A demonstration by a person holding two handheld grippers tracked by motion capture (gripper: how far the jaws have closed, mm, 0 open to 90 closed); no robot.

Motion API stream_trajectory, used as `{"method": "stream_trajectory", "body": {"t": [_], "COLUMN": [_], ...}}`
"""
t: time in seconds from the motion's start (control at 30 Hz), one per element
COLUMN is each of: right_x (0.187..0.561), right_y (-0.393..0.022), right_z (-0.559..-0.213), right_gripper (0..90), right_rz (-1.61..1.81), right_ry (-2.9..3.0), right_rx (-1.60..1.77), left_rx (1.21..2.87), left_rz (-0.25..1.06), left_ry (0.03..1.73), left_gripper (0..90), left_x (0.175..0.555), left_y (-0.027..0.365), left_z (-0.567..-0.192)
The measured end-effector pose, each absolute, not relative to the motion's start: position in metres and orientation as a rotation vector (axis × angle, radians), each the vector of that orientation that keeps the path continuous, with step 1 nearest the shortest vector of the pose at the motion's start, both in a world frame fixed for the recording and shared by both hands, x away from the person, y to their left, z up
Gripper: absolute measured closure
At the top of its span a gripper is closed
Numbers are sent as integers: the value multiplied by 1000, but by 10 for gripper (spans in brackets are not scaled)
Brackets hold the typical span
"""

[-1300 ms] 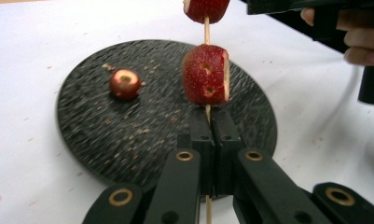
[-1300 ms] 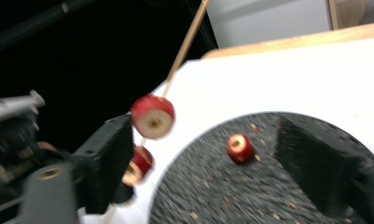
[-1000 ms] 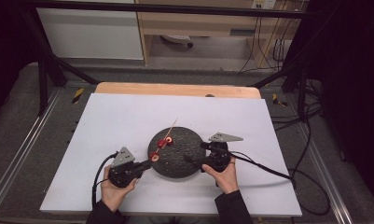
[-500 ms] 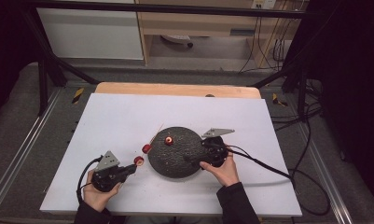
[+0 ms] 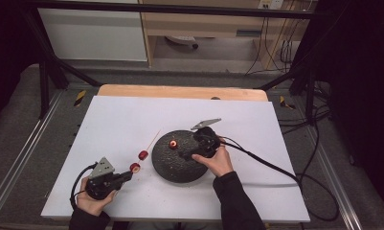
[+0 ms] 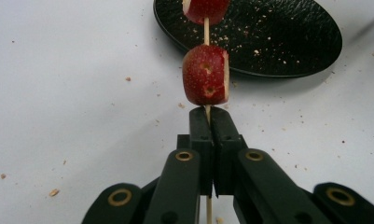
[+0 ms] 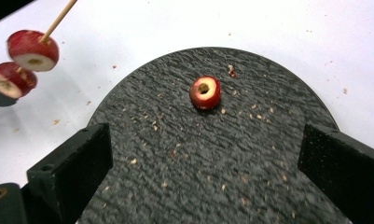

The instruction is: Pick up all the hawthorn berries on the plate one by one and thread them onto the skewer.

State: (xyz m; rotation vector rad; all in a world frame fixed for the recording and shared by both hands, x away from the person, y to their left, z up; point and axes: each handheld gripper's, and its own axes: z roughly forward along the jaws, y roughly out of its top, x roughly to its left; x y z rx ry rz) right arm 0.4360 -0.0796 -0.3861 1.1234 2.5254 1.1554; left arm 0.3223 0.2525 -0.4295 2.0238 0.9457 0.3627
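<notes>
My left gripper (image 5: 126, 175) sits at the near left of the white table, shut on the base of a thin wooden skewer (image 6: 206, 31). Two red fruit slices (image 5: 135, 167) (image 5: 143, 155) are threaded on the skewer, which points away toward the black plate (image 5: 173, 170). In the left gripper view the pads (image 6: 201, 128) pinch the stick just below the nearer slice (image 6: 205, 74). A third cored red slice (image 7: 205, 92) lies loose on the plate (image 7: 175, 154). My right gripper (image 7: 205, 144) hovers open over the plate's right side (image 5: 185, 154), with the loose slice (image 5: 173, 143) ahead of its jaws.
The white table top (image 5: 113, 120) has crumbs scattered around the plate. A wooden strip (image 5: 180, 91) runs along its far edge. A black cable (image 5: 276, 170) trails from the right gripper across the table to the right. Dark frame rails stand on both sides.
The left gripper has drawn the skewer with two slices off the plate to the near left. One slice stays on the plate. The right gripper has moved in over the plate's far right.
</notes>
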Motion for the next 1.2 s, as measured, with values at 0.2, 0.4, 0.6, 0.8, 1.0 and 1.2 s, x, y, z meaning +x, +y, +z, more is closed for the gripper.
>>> {"method": "stream_trajectory", "body": {"t": [0.2,0.4,0.6,0.8,1.0,1.2], "right_x": [452,466,477,486,491,495], "right_y": [-64,-48,-35,-25,-23,-22], "right_z": [-387,-390,-395,-404,-413,-417], "right_gripper": [57,80,155,249,353,471], "right_rz": [1120,1063,994,954,930,946], "right_ry": [2535,2554,2569,2611,2634,2648], "right_rx": [1140,1139,1138,1167,1189,1243], "left_rx": [2030,2022,2026,2028,2033,2036], "left_rz": [362,365,365,360,360,359], "left_ry": [953,967,973,974,973,970], "left_gripper": [885,885,885,885,885,885], "left_x": [323,324,325,325,326,326], "left_y": [255,256,256,255,255,254], "left_z": [-431,-431,-431,-432,-432,-432]}}
